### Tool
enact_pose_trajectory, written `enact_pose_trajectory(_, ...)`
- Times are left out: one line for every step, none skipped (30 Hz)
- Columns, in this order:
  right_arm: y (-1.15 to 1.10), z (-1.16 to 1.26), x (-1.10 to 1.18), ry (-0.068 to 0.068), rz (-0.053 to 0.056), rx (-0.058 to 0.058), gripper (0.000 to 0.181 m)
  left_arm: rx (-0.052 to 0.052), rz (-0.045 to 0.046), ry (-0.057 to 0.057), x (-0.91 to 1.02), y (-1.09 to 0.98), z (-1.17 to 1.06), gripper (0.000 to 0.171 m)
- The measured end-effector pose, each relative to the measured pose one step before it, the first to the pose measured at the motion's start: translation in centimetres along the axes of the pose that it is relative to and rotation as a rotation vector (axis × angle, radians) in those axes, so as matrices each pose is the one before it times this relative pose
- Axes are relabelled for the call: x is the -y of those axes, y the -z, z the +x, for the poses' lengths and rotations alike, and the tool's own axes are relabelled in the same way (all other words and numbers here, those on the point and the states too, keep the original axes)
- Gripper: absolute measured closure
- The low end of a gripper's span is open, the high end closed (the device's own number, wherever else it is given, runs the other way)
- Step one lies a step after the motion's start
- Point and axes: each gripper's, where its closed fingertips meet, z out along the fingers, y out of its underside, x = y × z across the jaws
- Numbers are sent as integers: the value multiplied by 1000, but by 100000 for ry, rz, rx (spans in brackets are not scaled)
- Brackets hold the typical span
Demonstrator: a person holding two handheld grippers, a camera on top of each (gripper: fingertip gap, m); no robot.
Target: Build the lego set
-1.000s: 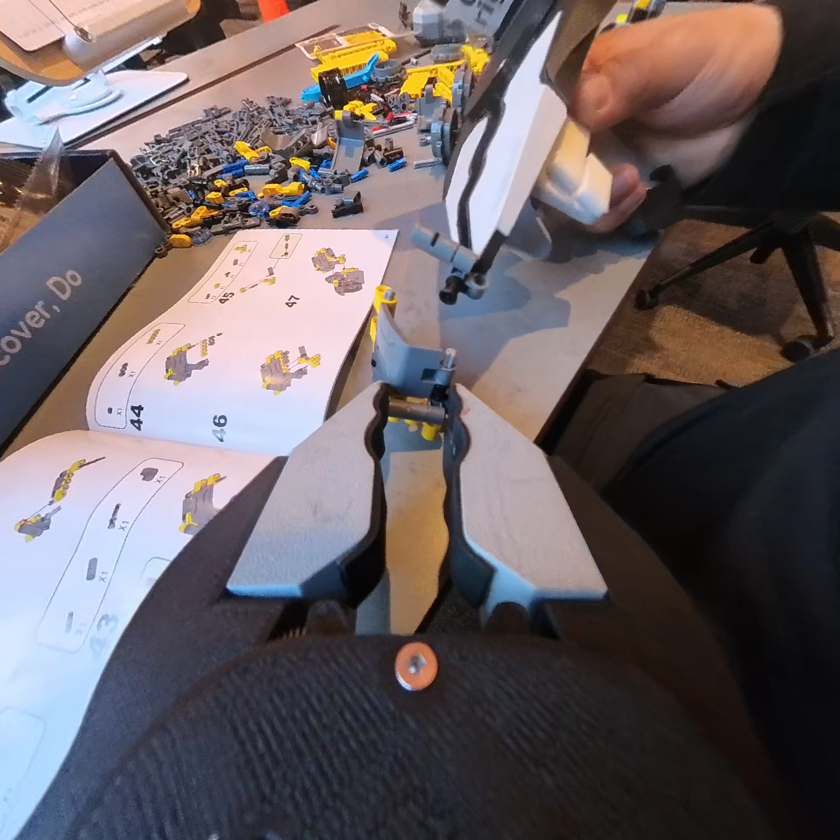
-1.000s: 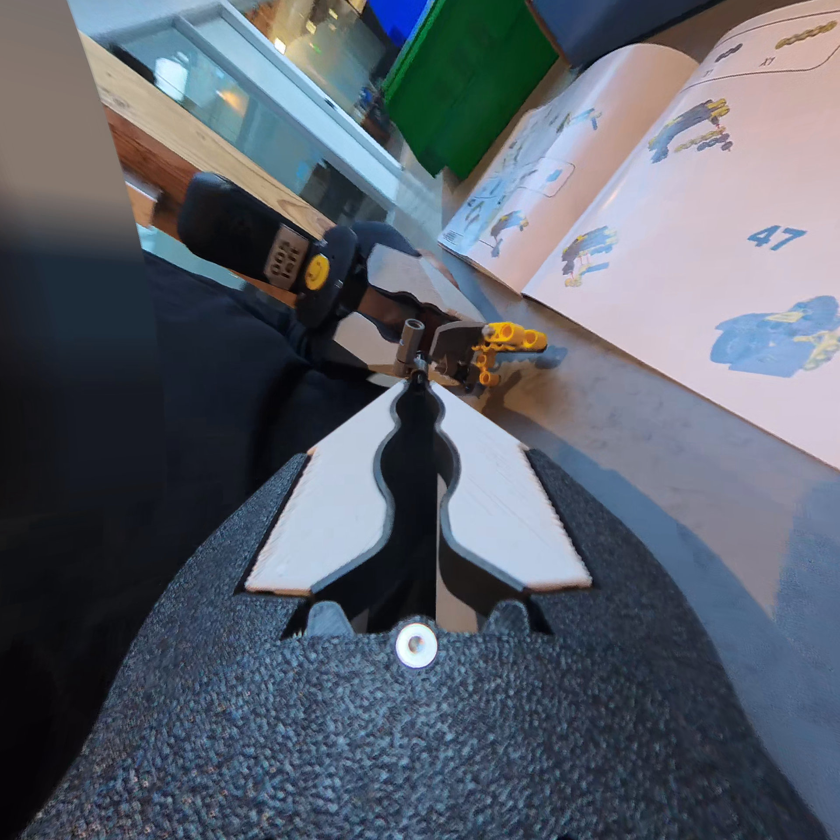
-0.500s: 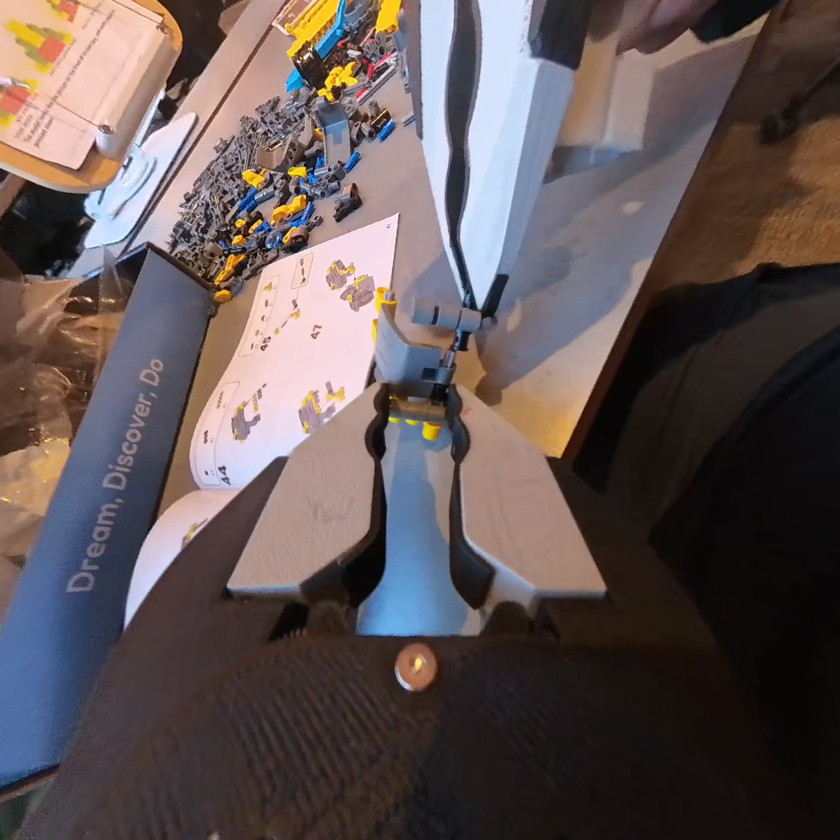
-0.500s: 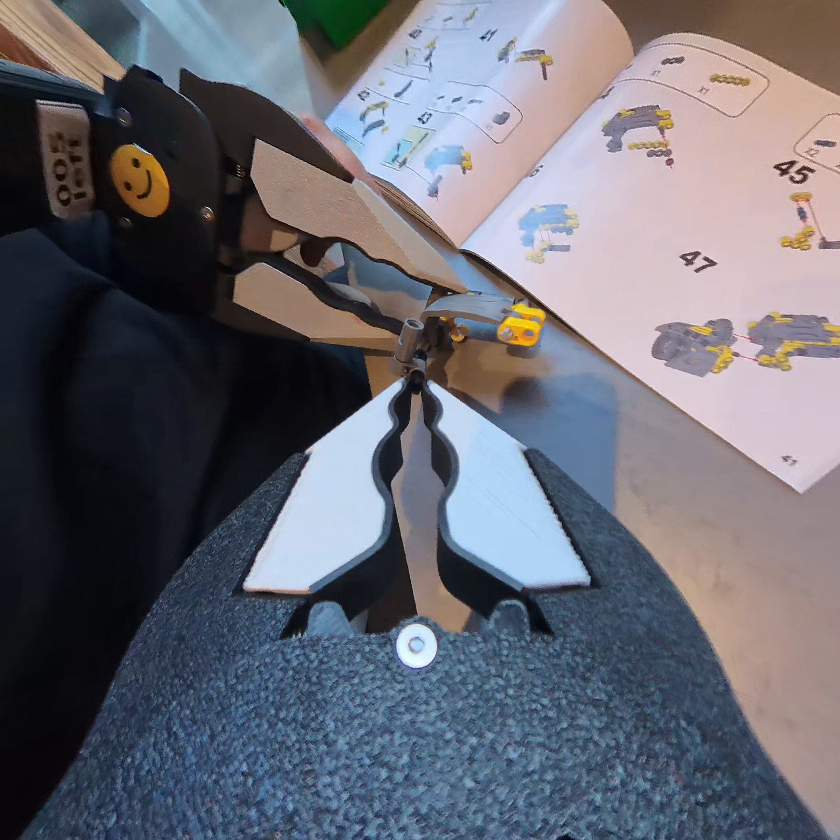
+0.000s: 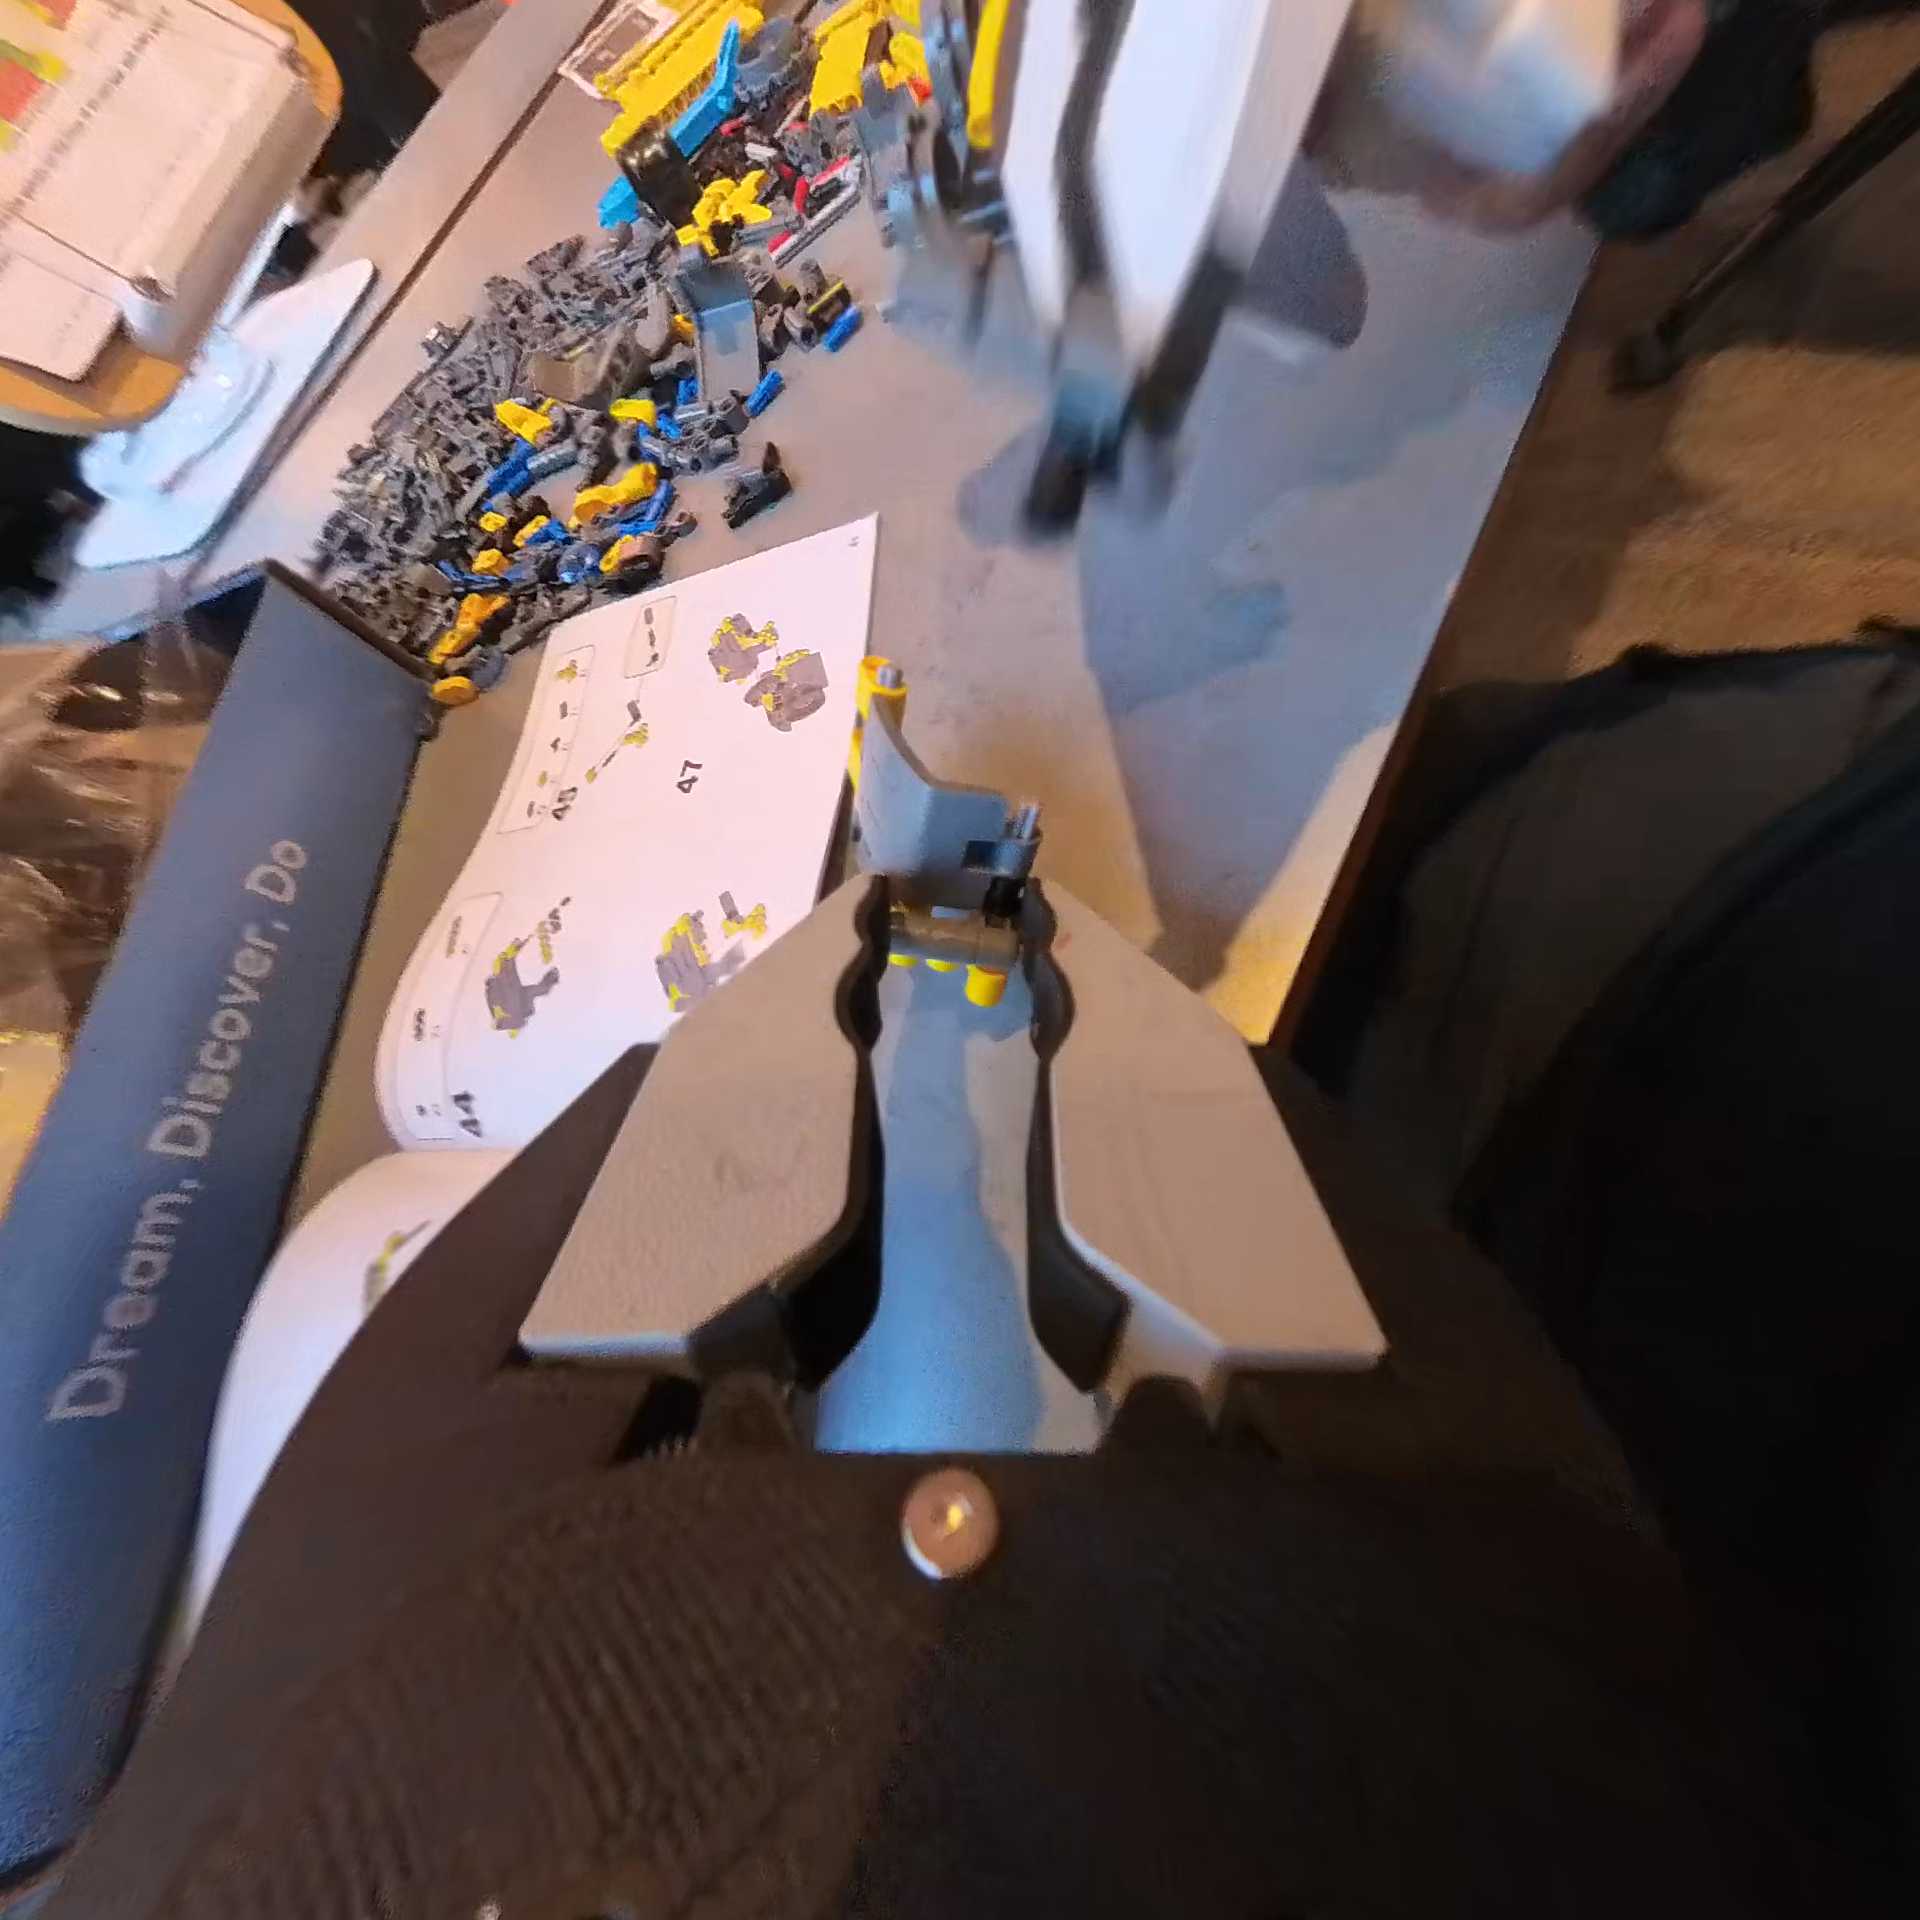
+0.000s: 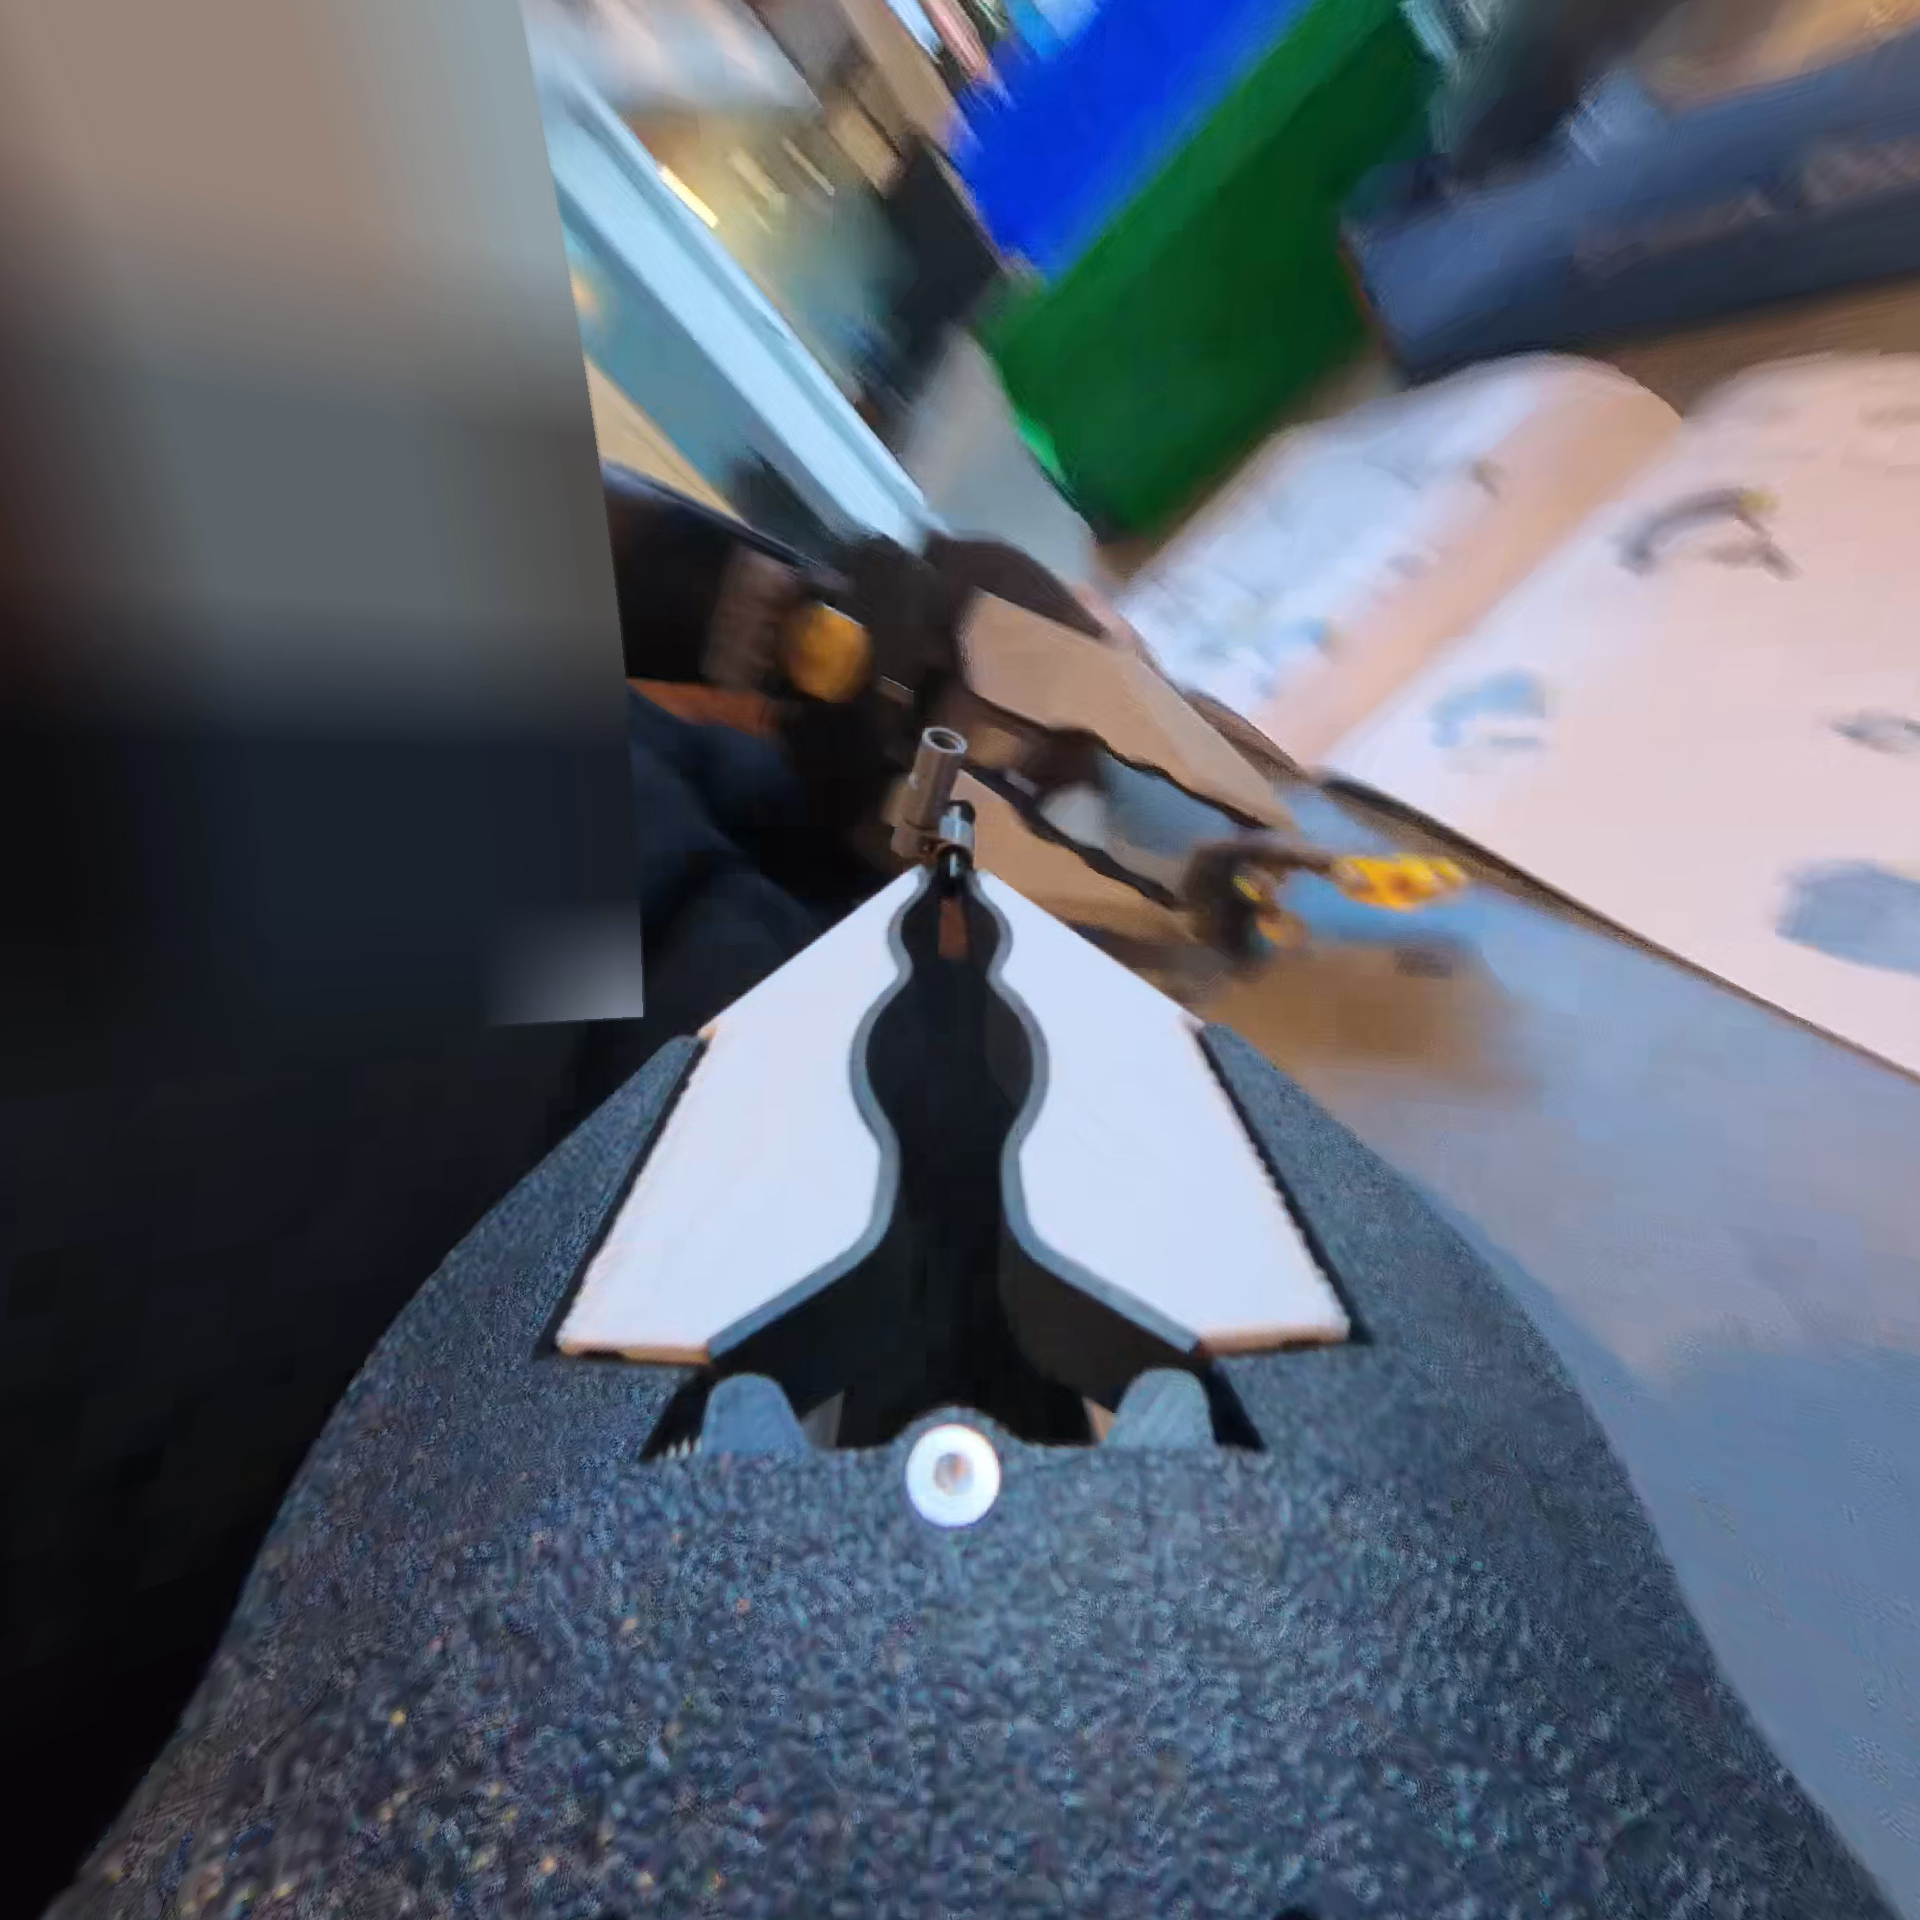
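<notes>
My left gripper (image 5: 954,914) is shut on a grey-and-yellow brick assembly (image 5: 914,800) and holds it above the grey table (image 5: 1195,644), beside the open instruction booklet (image 5: 665,790). A curved grey panel and yellow pins show at the tips. My right gripper (image 6: 945,881) is shut on a small grey connector piece (image 6: 932,784) with a dark pin. In the left wrist view the right gripper (image 5: 1081,457) is blurred and stands apart from the assembly, farther up the table. In the right wrist view the left gripper (image 6: 1195,883) holds the assembly (image 6: 1247,873) just beyond the connector.
A pile of loose grey, blue and yellow pieces (image 5: 551,457) lies at the back of the table, with larger yellow and blue parts (image 5: 727,104) behind. A long dark box (image 5: 187,935) lies left of the booklet. The table edge (image 5: 1382,790) runs down the right. A green bin (image 6: 1195,312) stands beyond. Spacing between my two grippers at the tips: around 8 centimeters.
The right gripper with its connector has pulled away from the assembly, which it met half a second ago. The left gripper keeps its hold and has barely moved.
</notes>
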Motion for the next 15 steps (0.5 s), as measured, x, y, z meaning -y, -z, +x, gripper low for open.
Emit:
enact_pose_trajectory(857, -1579, 1111, -1135, 10134, 12494, 177, -3179, 2068, 4609, 179, 178, 134, 147)
enact_pose_trajectory(757, -1518, 1010, -356, 8934, 11104, 176, -3162, 2239, 4180, 209, 190, 138, 147)
enact_pose_trajectory(605, -1041, 795, -714, 6782, 7625, 176, -2324, 1966, 3344, 188, 182, 47, 147)
enact_pose_trajectory(438, -482, 501, -685, 4219, 3696, 177, -1473, 1475, 2328, 142, 164, -36, 148)
enact_pose_trajectory(269, -296, 240, -188, 2183, 2205, 177, -877, 1105, 1716, 90, 127, -76, 148)
enact_pose_trajectory(114, -224, 99, 208, 996, 1330, 177, -591, 777, 1506, 85, 94, -78, 148)
enact_pose_trajectory(-13, -151, -38, 352, -136, 637, 177, -681, 571, 1098, 76, 62, -37, 148)
enact_pose_trajectory(-100, -117, -117, 388, -866, 382, 178, -475, 539, 727, 99, 44, -16, 148)
enact_pose_trajectory(-145, -66, -96, 215, -829, 115, 177, -530, 485, 456, 84, 21, 35, 148)
enact_pose_trajectory(-174, -53, -103, 64, -911, 116, 178, -584, 178, 317, 45, 4, 70, 148)
enact_pose_trajectory(-163, -78, -79, 96, -705, 503, 178, -649, -119, 84, -9, -30, 82, 147)
enact_pose_trajectory(-149, -39, -60, -110, -433, 401, 178, -786, -348, 23, -49, -34, 117, 147)
enact_pose_trajectory(-114, 40, -62, -323, -421, 119, 178, -854, -277, 141, -48, -29, 116, 147)
enact_pose_trajectory(-74, 45, -52, -281, -285, 178, 178, -618, -99, 297, -42, -12, 70, 147)
enact_pose_trajectory(-56, 75, -43, -257, -61, -3, 178, -476, 67, 270, -13, 4, 39, 147)
